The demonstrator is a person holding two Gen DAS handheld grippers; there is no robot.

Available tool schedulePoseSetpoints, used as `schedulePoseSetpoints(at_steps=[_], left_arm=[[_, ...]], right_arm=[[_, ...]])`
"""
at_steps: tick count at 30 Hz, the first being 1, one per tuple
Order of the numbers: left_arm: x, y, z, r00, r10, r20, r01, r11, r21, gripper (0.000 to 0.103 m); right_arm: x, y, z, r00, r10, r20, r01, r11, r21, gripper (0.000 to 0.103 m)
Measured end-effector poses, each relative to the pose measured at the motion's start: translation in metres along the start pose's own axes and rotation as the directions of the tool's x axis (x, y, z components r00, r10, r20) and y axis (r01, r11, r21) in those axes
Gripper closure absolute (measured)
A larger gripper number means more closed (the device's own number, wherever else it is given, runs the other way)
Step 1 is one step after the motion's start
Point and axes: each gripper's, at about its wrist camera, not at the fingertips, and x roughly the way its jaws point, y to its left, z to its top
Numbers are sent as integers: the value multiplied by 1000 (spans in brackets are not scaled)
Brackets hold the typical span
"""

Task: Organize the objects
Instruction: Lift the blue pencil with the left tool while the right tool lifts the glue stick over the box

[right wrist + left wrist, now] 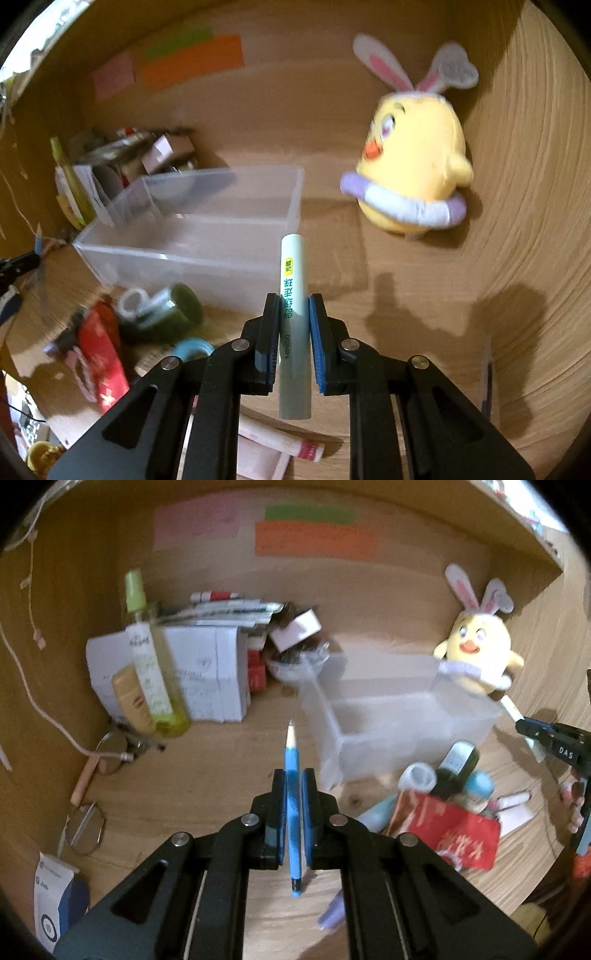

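The left gripper is clamped on a blue pen, whose pale tip points away toward the far wall. The right gripper is clamped on a pale green tube that stands up between its pads. Both are held above the wooden desk.

Just ahead of both sits a clear plastic box, open at the top; nothing shows inside it. On its near side lies a heap of clutter: a red packet, a dark green bottle on its side, a white roll of tape and a light blue roll. These lie between the grippers and the box.

A yellow chick toy with rabbit ears stands to the right of the box, near the side wall. At the far left are a stack of white papers, a tall yellow-green spray bottle and a small yellow tube leaning on them. Glasses lie near the left edge.
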Motion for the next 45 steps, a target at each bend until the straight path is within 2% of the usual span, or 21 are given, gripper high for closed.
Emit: schedulePoseSetpoints(at_steps=[5, 11, 16, 20, 22, 24, 29, 31, 32, 33, 36, 41, 45], left_arm=[[-4, -12, 15, 999, -24, 45, 24, 1000, 13, 97], [-1, -14, 23, 998, -25, 60, 24, 1000, 20, 97], [23, -3, 11, 998, -44, -51, 44, 999, 8, 92], [52, 2, -6, 985, -41, -169, 43, 999, 7, 91], [64, 2, -15, 977, -41, -211, 45, 999, 13, 84], [73, 1, -20, 971, -42, -237, 47, 999, 14, 74], [91, -2, -26, 958, -32, -285, 42, 999, 28, 74], [94, -2, -27, 960, -20, -281, 30, 999, 33, 73], [95, -2, -27, 960, -12, -279, 23, 999, 35, 75], [95, -2, -26, 962, -1, -274, 11, 999, 37, 83], [96, 2, -25, 964, 19, -266, -10, 999, 35, 97], [94, 12, -27, 965, 50, -258, -46, 999, 22, 97], [86, 21, -22, 971, 41, -236, -45, 999, -13, 97]], right_arm=[[-12, 10, 13, 998, 37, 53, -37, 999, -4, 89], [-9, 17, 20, 996, 70, 64, -69, 998, -7, 89], [-5, 21, 26, 993, 98, 70, -97, 995, -10, 89], [0, 21, 33, 991, 108, 76, -108, 994, -7, 89], [-2, 22, 36, 991, 105, 86, -104, 995, -8, 89], [-6, 21, 40, 989, 106, 104, -105, 994, -7, 89], [-15, 22, 52, 985, 101, 143, -99, 995, -17, 89], [-15, 22, 56, 983, 104, 151, -102, 995, -19, 89], [-14, 23, 58, 983, 104, 153, -102, 995, -20, 89], [-13, 23, 60, 982, 104, 155, -102, 995, -22, 89], [-6, 25, 66, 983, 109, 150, -106, 994, -26, 89], [12, 28, 71, 988, 105, 117, -100, 994, -42, 89], [27, 30, 70, 993, 87, 76, -82, 994, -66, 89]])
